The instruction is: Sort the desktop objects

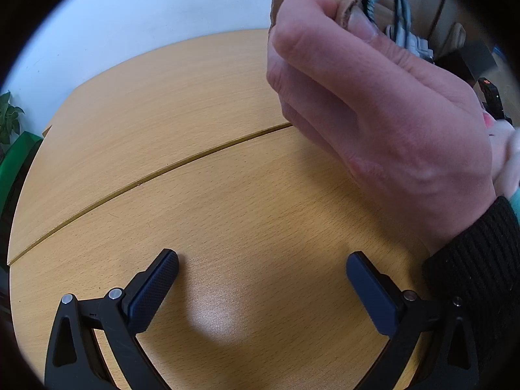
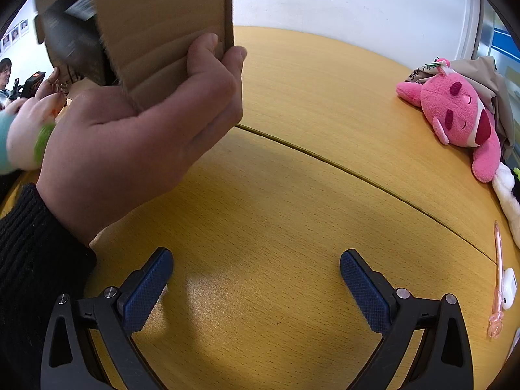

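We hold our left gripper (image 1: 262, 274) spread wide and empty over the bare table (image 1: 227, 195); a bare hand (image 2: 139, 136) grips the cardboard box (image 2: 162, 26); our right gripper (image 2: 256, 271) gapes empty too, with plush toy (image 2: 455, 110) and pen (image 2: 498, 279) unsorted at right
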The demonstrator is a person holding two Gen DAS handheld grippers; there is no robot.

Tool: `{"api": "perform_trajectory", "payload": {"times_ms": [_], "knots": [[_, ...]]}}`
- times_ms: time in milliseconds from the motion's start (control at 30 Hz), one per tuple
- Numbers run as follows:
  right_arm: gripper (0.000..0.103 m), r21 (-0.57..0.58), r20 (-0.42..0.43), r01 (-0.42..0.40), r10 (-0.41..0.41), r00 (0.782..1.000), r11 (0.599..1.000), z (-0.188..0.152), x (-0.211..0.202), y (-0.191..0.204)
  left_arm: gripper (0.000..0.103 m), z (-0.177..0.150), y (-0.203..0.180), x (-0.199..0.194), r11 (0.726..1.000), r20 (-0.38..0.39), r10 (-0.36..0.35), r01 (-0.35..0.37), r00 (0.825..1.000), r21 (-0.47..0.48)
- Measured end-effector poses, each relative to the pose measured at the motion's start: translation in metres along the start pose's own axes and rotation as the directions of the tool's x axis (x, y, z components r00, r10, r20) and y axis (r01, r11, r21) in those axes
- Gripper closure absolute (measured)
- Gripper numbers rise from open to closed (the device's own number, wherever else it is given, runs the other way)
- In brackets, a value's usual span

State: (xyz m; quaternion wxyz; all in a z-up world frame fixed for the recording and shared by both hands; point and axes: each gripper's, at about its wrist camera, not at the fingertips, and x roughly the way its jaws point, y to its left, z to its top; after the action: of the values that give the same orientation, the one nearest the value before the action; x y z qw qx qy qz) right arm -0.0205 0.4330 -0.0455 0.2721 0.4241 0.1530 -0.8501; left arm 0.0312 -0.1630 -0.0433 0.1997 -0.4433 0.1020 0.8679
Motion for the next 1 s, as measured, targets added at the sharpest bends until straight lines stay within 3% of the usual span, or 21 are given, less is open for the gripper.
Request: {"api": "perform_trajectory", "payload": {"times_ms": [1000], "knots": [[0.000, 0.008, 0.000, 0.005, -0.005, 1.000, 1.000, 0.0010, 0.0025, -0.0023, 0.000, 0.0033, 0.0017, -0.0073, 1.000, 0.000, -0.002, 0.002, 1.000, 0.002]]}}
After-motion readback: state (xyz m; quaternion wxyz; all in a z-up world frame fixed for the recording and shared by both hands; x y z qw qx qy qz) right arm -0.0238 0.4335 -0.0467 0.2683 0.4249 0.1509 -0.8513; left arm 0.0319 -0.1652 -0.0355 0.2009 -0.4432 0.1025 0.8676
